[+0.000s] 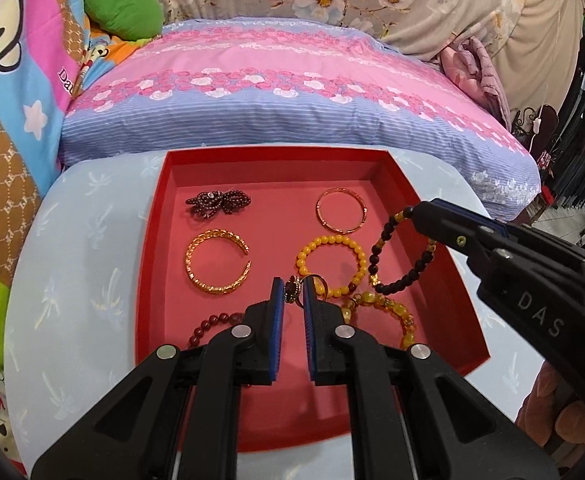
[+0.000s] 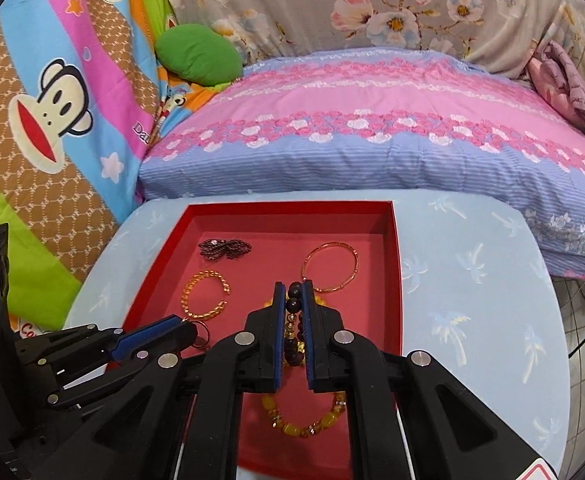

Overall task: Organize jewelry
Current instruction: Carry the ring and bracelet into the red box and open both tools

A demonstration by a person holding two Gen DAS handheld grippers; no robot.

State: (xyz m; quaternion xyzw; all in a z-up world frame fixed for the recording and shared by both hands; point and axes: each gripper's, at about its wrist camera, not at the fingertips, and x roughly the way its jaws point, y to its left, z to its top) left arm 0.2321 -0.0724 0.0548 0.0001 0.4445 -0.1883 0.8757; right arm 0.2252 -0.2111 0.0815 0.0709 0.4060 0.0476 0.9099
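My left claw [image 1: 293,286] pinches a gold ring with a dark stone [image 1: 297,289] above the shallow red cardboard tray [image 1: 154,240]. My right claw [image 2: 293,289] is clamped on a black-and-gold bead bracelet [image 1: 376,254], lifted near the tray's right wall. Open floor lies between the twisted gold cuff [image 1: 218,261] and thin gold bangle [image 1: 341,210]. The tray sits on a pale blue tabletop [image 2: 468,280] against a pink floral pillow [image 2: 372,136].

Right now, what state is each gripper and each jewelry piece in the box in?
Left gripper: shut on a dark-stone ring.
Right gripper: shut on black beaded bracelet, lifted.
Thin gold bangle: lying flat.
Open gold cuff: lying flat.
Yellow bead bracelet: lying flat.
Shallow red box: open.
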